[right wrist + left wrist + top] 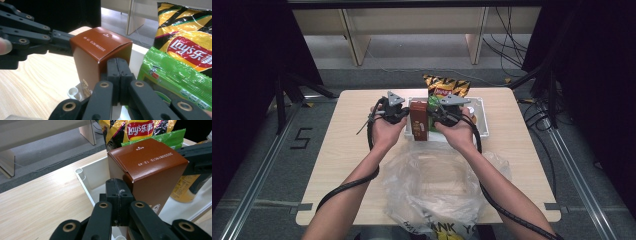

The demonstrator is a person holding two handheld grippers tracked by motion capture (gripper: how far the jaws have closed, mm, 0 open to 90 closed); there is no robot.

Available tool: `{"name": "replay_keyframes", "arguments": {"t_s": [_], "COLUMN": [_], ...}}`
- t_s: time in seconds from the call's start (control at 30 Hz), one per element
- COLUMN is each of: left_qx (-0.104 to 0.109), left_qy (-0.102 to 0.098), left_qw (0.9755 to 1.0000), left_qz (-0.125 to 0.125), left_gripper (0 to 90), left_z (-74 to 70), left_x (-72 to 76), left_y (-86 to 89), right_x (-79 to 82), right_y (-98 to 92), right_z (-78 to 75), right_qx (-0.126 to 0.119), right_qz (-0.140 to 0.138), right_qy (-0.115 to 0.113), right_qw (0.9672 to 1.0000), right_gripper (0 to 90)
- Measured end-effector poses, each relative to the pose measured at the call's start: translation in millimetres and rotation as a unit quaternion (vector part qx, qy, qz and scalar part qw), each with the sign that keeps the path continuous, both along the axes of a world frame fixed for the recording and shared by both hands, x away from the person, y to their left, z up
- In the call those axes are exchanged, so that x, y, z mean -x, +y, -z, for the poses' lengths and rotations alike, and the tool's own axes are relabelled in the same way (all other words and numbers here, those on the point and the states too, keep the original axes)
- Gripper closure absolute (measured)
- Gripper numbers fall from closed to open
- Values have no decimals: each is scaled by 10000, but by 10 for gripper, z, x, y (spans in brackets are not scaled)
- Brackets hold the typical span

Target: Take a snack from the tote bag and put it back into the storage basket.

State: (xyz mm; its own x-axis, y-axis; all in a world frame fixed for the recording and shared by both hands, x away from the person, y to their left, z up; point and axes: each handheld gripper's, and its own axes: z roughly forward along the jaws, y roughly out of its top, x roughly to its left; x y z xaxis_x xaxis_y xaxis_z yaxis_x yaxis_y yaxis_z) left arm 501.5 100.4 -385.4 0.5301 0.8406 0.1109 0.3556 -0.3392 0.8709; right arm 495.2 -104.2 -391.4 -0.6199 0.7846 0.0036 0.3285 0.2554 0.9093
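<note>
A tall brown carton [418,120] stands upright at the left end of a white tray [482,118]. My left gripper [403,116] is at the carton's left side and my right gripper [433,116] at its right side. In the left gripper view the shut jaws [117,188] end against the carton [147,167], and the other gripper [181,152] reaches its far side. In the right gripper view the shut jaws [119,65] meet the carton [97,47], with the left gripper [62,40] opposite. Nothing lies between either pair of jaws.
A yellow-and-black crisps bag [446,86] leans at the tray's back, with a green snack packet [170,75] before it and a yellow-labelled bottle [185,188] lying in the tray. A crumpled clear plastic bag [437,185] lies on the wooden table [337,165] near the front edge.
</note>
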Motion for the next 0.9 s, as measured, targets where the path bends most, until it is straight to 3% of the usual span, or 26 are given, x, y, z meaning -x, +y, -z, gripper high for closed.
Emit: {"name": "replay_keyframes", "arguments": {"t_s": [0.03, 0.07, 0.2, 0.27, 0.3, 0.4, 0.57, 0.6, 0.67, 0.7, 0.87, 0.9], "left_qx": [-6, -3, 47, -41, 80, 71, 18, 87, -9, 93, 148, 82], "left_qy": [0, 1, -22, -46, -54, -60, -57, -80, -80, -93, -94, -107], "left_qw": [10000, 10000, 10000, 10000, 10000, 9999, 10000, 9999, 9999, 9998, 9997, 9999], "left_qz": [-1, -4, 18, 2, -17, -40, -72, -77, -93, -121, -144, -106], "left_gripper": [896, 896, 896, 894, 893, 871, 841, 836, 829, 826, 806, 800], "left_z": [-1, -1, -3, -19, -15, -20, -20, -15, -26, -23, -49, -57], "left_x": [0, 0, 0, 5, 5, 6, 14, 14, 25, 31, 102, 115], "left_y": [0, 0, -4, 1, -12, -5, 32, 36, 69, 70, 120, 140], "right_x": [2, 0, 3, -1, 0, 13, -7, -4, 7, 4, 28, 34], "right_y": [-4, -1, -5, -7, -7, -13, -53, -59, -65, -67, -112, -126], "right_z": [-6, 5, 5, 5, 7, -5, -20, -23, -33, -32, -61, -68], "right_qx": [30, 36, 46, 67, 60, 82, 152, 151, 154, 141, 199, 239], "right_qz": [-17, -7, -13, -37, 32, 38, 96, 114, 151, 177, 184, 168], "right_qy": [35, -83, -44, -40, -95, 10, -83, -101, -66, -156, -148, -107], "right_qw": [10000, 10000, 10000, 10000, 9999, 10000, 9998, 9998, 9997, 9996, 9995, 9995], "right_gripper": [900, 900, 900, 898, 882, 844, 808, 801, 786, 776, 720, 705]}}
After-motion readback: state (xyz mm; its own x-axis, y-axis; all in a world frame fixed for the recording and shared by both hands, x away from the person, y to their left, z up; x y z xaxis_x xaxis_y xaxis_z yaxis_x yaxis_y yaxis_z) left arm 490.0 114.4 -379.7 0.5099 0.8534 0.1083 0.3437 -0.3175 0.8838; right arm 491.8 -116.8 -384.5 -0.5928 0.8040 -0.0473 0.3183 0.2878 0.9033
